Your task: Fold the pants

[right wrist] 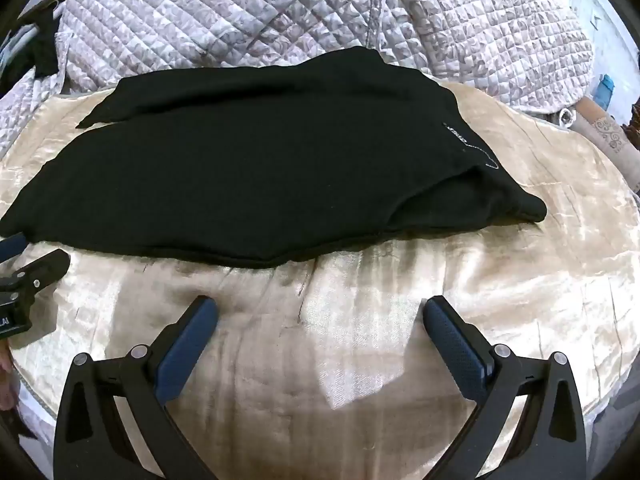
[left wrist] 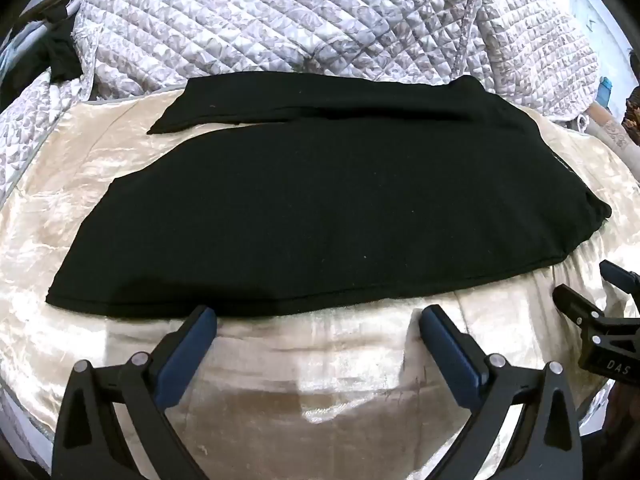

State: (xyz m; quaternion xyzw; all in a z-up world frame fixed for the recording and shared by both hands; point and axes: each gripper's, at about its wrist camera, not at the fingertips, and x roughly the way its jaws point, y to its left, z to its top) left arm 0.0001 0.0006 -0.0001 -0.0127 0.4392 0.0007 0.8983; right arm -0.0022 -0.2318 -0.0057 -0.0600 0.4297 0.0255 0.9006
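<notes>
Left wrist view: left tool spread wide beside black pants; right tool likewise wide, empty.

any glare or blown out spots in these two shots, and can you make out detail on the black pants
Left wrist view: the satin cover glares white near the open left gripper; the black pants read as a flat dark mass, folds barely visible. Right wrist view: similar sheen on the cover right of the open right gripper, but a white logo shows. Both bend strongly at the edges.
</notes>
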